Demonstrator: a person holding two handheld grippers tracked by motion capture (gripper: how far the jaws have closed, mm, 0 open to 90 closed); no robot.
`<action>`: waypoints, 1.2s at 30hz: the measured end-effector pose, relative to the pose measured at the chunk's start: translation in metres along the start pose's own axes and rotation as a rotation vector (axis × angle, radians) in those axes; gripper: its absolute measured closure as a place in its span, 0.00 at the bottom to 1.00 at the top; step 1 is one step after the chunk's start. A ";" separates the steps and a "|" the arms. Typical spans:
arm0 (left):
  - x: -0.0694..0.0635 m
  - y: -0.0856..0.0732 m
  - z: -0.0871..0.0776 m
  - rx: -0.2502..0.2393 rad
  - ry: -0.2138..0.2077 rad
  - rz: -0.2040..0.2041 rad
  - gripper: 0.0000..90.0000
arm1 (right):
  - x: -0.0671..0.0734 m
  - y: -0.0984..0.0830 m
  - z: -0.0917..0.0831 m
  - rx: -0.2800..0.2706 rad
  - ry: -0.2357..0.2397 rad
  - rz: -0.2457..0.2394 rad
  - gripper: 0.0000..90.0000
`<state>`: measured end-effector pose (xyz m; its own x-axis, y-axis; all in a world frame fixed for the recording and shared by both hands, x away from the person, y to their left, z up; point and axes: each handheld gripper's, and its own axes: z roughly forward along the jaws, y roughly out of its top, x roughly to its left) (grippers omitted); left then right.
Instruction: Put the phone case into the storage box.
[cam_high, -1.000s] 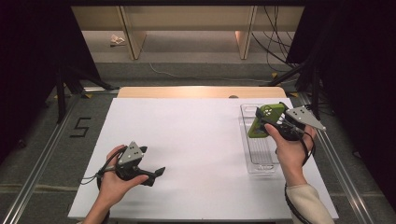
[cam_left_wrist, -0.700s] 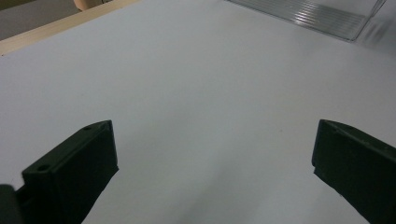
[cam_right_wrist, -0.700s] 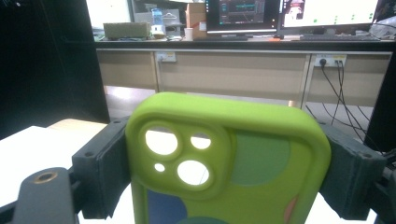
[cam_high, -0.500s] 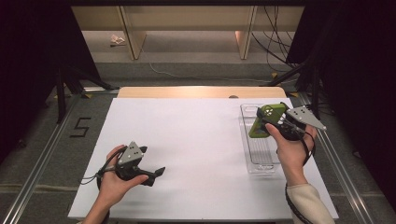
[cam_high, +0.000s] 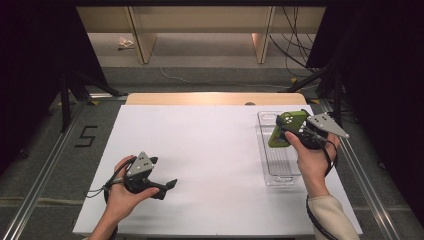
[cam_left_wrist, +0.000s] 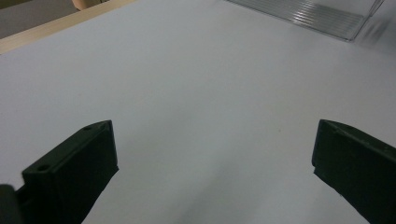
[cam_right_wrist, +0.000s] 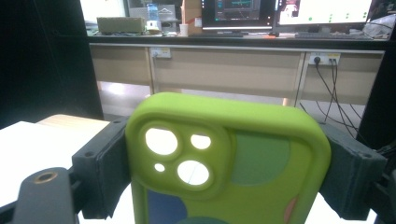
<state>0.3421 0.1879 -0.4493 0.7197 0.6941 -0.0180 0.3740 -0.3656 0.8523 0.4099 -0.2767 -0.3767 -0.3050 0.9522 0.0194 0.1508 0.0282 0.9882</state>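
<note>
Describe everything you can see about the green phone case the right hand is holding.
The phone case is lime green, soft-looking like silicone, with rounded corners and a raised camera block pierced by four round cutouts. Muted green, blue and pink patches mark its back. The right claw clamps it by both long edges, camera end outward. In the high view it is held tilted above the far end of the clear plastic tray, touching nothing else.

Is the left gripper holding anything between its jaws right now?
No, the left gripper has its jaws spread wide over the bare white table.
</note>
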 end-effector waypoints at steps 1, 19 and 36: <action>0.000 0.000 0.000 -0.001 0.001 -0.002 0.00 | 0.000 0.000 0.000 0.002 -0.001 0.000 0.18; 0.001 0.000 -0.002 -0.004 0.004 -0.004 0.00 | 0.000 0.004 0.008 0.003 -0.008 0.000 0.18; 0.002 -0.001 -0.005 -0.003 0.009 -0.012 0.00 | 0.002 0.005 0.019 0.014 -0.012 -0.004 0.18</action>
<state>0.3403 0.1929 -0.4479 0.7102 0.7036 -0.0233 0.3804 -0.3557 0.8537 0.4277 -0.2686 -0.3742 -0.2940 0.9557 0.0131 0.1628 0.0365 0.9860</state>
